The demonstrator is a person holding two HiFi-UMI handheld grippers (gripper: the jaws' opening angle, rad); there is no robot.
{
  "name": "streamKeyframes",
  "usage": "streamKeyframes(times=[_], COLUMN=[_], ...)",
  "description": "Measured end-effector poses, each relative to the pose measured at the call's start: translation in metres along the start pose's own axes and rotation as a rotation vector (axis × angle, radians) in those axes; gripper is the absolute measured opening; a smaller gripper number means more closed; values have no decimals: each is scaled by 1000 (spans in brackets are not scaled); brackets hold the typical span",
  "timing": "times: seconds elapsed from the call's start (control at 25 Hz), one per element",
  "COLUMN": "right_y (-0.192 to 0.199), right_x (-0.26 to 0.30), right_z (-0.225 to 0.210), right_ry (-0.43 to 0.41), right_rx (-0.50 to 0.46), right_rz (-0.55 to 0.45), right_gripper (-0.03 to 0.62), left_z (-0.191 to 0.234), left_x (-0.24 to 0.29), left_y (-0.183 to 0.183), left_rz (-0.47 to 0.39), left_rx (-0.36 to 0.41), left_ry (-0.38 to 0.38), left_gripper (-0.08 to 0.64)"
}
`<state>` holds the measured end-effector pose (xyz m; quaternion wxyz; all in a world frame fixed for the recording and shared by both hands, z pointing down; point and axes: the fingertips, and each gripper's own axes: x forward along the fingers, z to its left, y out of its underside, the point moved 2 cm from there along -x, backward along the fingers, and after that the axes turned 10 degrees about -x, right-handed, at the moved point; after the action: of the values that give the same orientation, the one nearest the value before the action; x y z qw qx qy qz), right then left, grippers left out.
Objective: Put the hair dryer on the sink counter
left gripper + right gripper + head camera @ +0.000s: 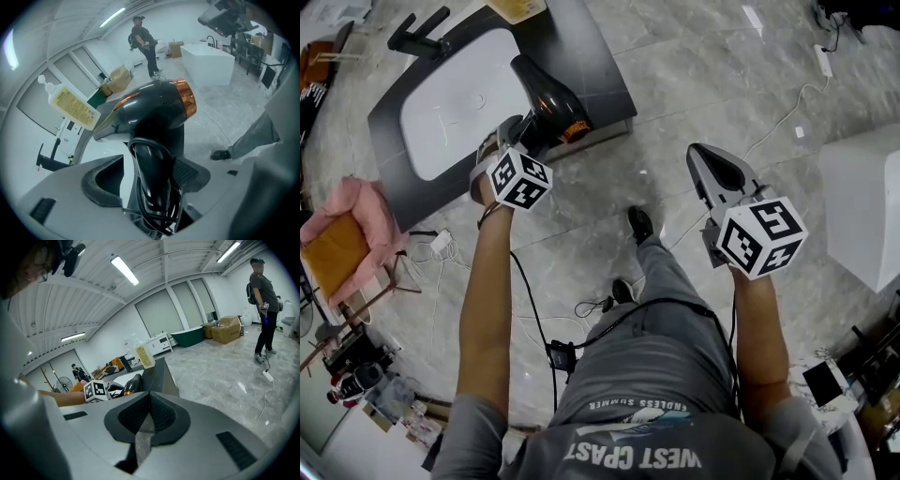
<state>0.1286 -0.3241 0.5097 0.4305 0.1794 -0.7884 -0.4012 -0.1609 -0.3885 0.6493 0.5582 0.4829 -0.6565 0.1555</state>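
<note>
One cord (149, 212) round hair dryer (154, 110) handle — left gripper view only

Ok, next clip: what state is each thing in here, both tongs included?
Hair dryer: resting on the sink counter, cord wrapped round it.
Left tongs: open, dryer handle between them, not gripped.
Right tongs: shut, empty.
Faucet: no water running.
Basin: empty.
Soap bottle: upright on the counter.
</note>
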Motion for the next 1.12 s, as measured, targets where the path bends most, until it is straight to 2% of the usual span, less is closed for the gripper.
streamKeyframes(times=[0.36,0.56,0.72,0.84,1.12], right_y=[-5,-19,-34,-44,-71], right_x=[-1,-7,-21,-37,-70], right_z=[10,25,41,59,116], right_ry=[-6,-17,-32,-40,-99], right_rx=[-16,-44,-79,-108,-219], right_rz=[-2,-20,-46,-76,-181], right_gripper=[28,28,28,28,26], left_z=[2,14,25,31,38], left_x=[-18,-54,-104,-148,-267], left_y=[1,1,4,10,42], left_rz=[-31,-106,-188,-257,-486], left_rx=[-28,-82,-145,-200,-386], left_ry=[16,-30,-91,-124,-218], left_gripper=[321,321,317,288,123])
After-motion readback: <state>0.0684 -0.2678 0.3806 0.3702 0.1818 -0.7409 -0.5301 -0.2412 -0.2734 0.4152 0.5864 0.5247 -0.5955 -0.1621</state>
